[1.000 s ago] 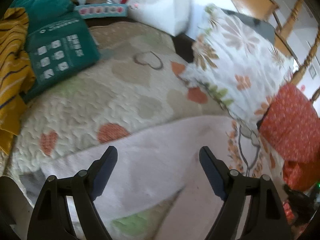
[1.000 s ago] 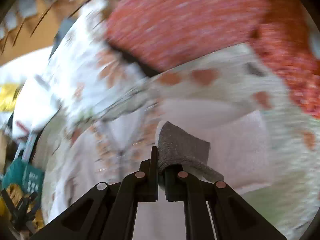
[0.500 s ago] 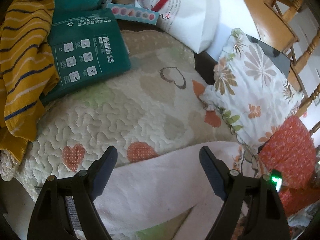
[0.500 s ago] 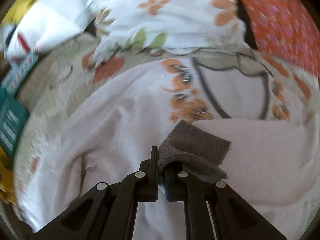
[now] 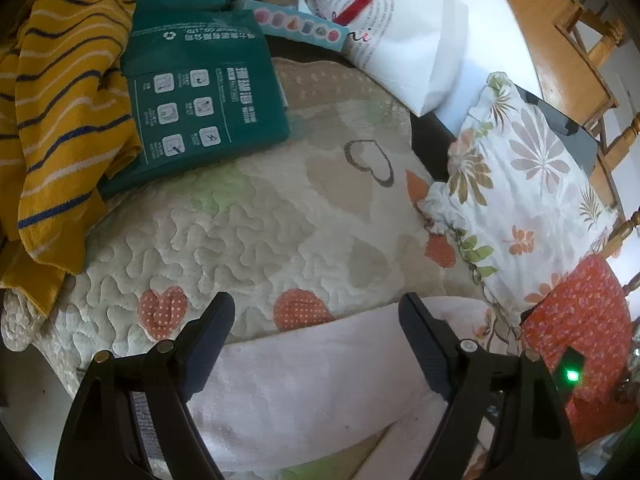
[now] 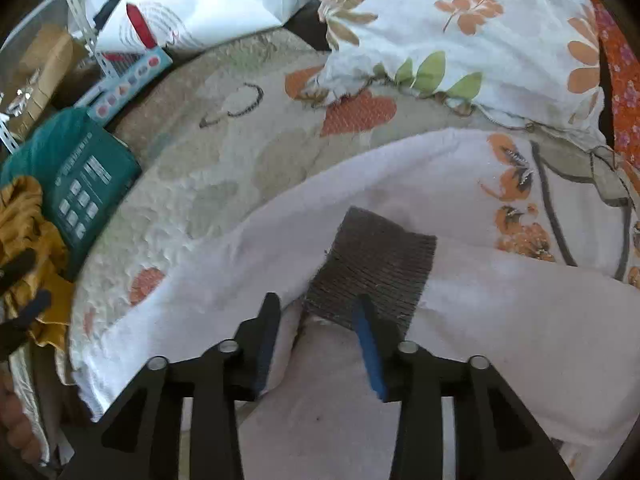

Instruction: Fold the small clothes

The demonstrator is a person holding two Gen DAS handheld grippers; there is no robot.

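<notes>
We see the pale pink garment [image 6: 500,320] spread over a quilted cover [image 5: 260,216] with heart patches, and only the right wrist view shows its dark grey ribbed cuff [image 6: 372,268] lying folded across the body, beside the orange butterfly print [image 6: 516,208] on the front. In that view our right tool [image 6: 316,320] has its jaws opening; the cuff's near edge lies between the fingers, and the pads are clear of it. From the left wrist view we get only the garment's plain edge [image 5: 320,376], over which our left tool [image 5: 316,320] hangs with its jaws wide apart and nothing gripped. That view also shows more of the clutter: a mustard striped garment [image 5: 60,120], a red flowered cloth [image 5: 576,320] and wooden chair frames [image 5: 580,40]. Both views catch the floral pillow [image 5: 520,184], the white paper bag [image 5: 392,36] with red handles, and the green package [image 5: 200,96], which carries a recycling mark, white icons and small printed writing that we cannot read clearly.
</notes>
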